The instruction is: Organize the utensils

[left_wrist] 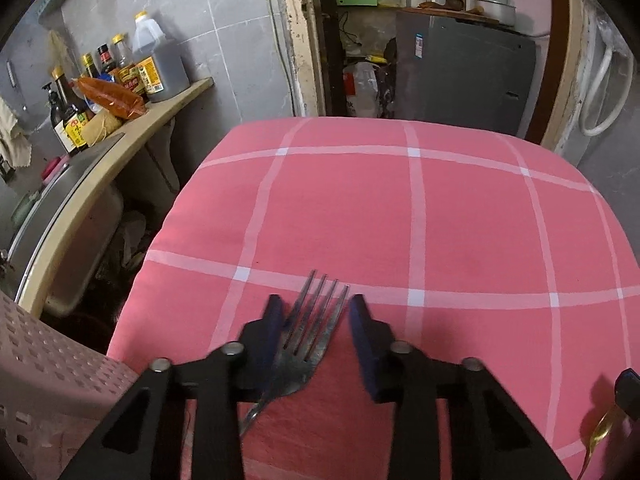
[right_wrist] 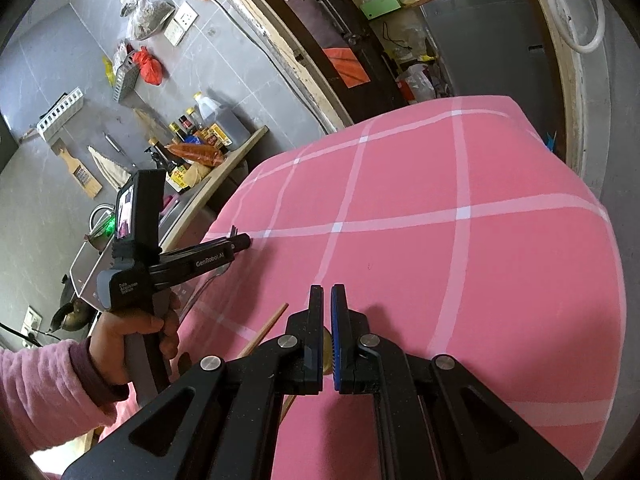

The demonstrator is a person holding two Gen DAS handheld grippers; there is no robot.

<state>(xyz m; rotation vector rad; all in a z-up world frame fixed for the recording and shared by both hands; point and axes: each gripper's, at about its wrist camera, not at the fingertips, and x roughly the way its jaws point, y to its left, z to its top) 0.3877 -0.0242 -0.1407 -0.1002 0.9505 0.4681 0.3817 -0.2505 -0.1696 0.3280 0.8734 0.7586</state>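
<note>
Fork [left_wrist: 310,332] lay on the pink cloth [left_wrist: 460,220] between the left gripper [left_wrist: 316,316] jaws, spread clear of it; right gripper [right_wrist: 327,322] pinched a gold utensil [right_wrist: 328,354]; best to centre on the neck before closing

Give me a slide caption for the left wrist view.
Left gripper open around a metal fork lying on the pink checked tablecloth.

The fork [left_wrist: 308,332] lies on the tabletop [left_wrist: 460,220] near its front left corner, tines pointing away, between the fingers of the left gripper [left_wrist: 314,310]; the right gripper [right_wrist: 327,300] sits to its right, over a spoon [right_wrist: 328,350]; a chopstick [right_wrist: 266,330] lies between them; a counter [left_wrist: 132,140] with bottles [left_wrist: 100,80] stands left of the tabletop; a basket [left_wrist: 48,372] sits at front left.
</note>
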